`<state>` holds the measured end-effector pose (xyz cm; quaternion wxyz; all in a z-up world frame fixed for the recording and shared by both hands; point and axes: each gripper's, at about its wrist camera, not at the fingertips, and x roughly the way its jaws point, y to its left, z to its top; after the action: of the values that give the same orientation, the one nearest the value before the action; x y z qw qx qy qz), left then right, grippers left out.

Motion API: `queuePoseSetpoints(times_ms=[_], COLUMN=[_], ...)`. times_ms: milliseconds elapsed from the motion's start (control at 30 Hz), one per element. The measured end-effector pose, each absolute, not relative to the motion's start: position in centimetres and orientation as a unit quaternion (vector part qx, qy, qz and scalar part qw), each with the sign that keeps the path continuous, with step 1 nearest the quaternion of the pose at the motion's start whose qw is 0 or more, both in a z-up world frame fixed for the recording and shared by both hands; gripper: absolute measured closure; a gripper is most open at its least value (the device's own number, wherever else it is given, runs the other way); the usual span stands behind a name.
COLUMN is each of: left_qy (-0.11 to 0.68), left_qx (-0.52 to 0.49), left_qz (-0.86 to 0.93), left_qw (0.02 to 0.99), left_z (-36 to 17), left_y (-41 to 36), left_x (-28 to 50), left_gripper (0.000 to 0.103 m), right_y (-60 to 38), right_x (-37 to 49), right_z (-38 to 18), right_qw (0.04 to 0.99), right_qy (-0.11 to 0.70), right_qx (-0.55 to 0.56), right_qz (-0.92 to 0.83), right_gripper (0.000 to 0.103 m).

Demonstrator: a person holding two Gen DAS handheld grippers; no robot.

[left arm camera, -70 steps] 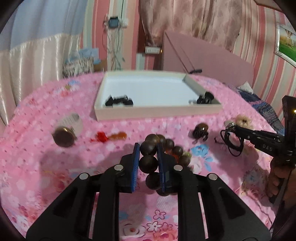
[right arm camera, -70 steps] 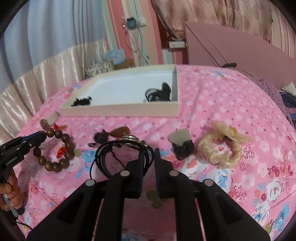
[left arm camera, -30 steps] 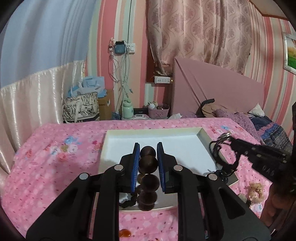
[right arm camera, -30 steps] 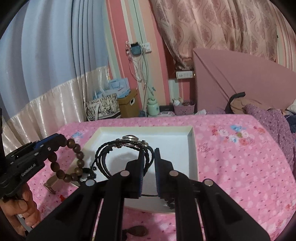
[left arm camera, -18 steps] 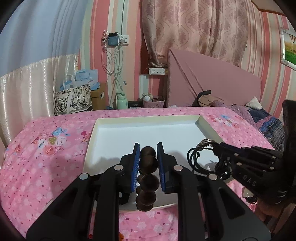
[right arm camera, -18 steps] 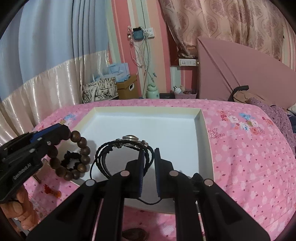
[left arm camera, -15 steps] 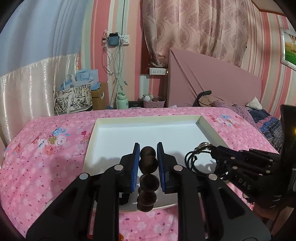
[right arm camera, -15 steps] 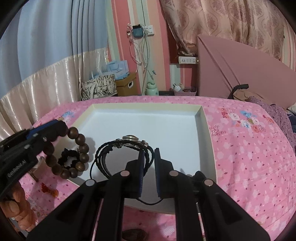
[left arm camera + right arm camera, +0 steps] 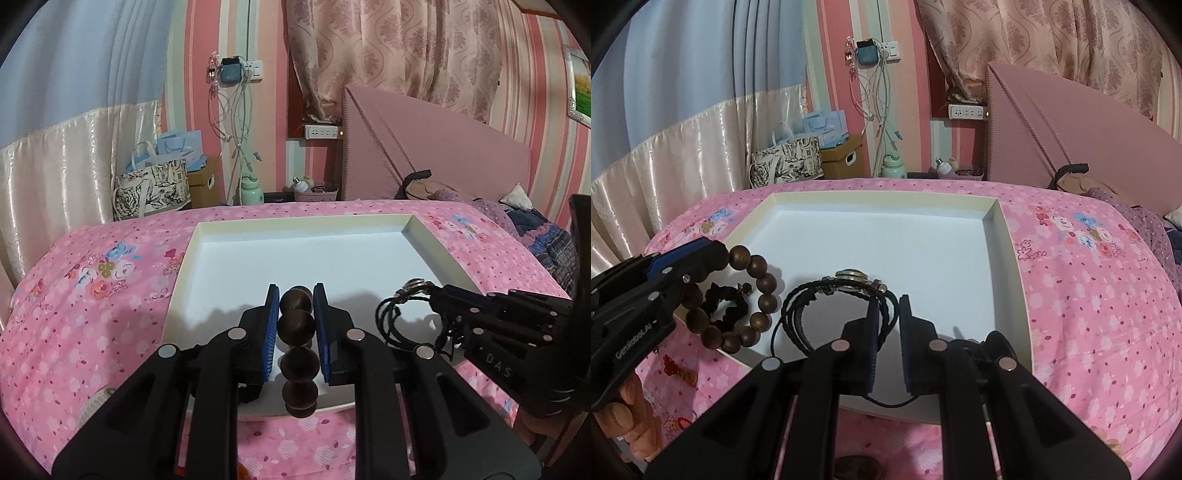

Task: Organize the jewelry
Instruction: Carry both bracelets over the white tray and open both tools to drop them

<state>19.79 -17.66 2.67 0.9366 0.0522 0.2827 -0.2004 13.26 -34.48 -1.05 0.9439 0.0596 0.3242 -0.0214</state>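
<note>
My left gripper (image 9: 295, 295) is shut on a brown wooden bead bracelet (image 9: 297, 345) and holds it over the front left of the white tray (image 9: 303, 220). The bracelet also shows in the right wrist view (image 9: 762, 282), hanging from the left gripper (image 9: 713, 254). My right gripper (image 9: 887, 306) is shut on a black braided cord bracelet (image 9: 812, 299) with a metal clasp, above the tray's front (image 9: 993, 210). It also shows in the left wrist view (image 9: 397, 317). A black scrunchie (image 9: 726, 306) lies in the tray's front left corner.
The tray sits on a bed with a pink floral sheet (image 9: 92, 295). A red charm (image 9: 677, 371) lies on the sheet in front of the tray. A dark item (image 9: 975, 345) lies in the tray behind my right gripper. A pink headboard (image 9: 424, 155) and bags stand behind.
Both grippers lifted their bracelets off the sheet and carried them forward over the tray. In the last half second they sank slightly closer to it.
</note>
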Motion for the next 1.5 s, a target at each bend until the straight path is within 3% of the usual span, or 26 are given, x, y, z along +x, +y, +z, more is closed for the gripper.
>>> queuePoseSetpoints(times_ms=[1500], left_qy=[0.323], left_qx=[0.065], left_qz=[-0.12], left_qw=[0.937], left_z=[-0.7], left_y=[-15.2], left_x=[22.6], left_gripper=[0.086], right_y=[-34.4], right_x=[14.2], right_z=[-3.6], right_qw=[0.935], right_qy=[0.353], right_qx=[0.023], right_qz=[-0.031], right_gripper=[0.092])
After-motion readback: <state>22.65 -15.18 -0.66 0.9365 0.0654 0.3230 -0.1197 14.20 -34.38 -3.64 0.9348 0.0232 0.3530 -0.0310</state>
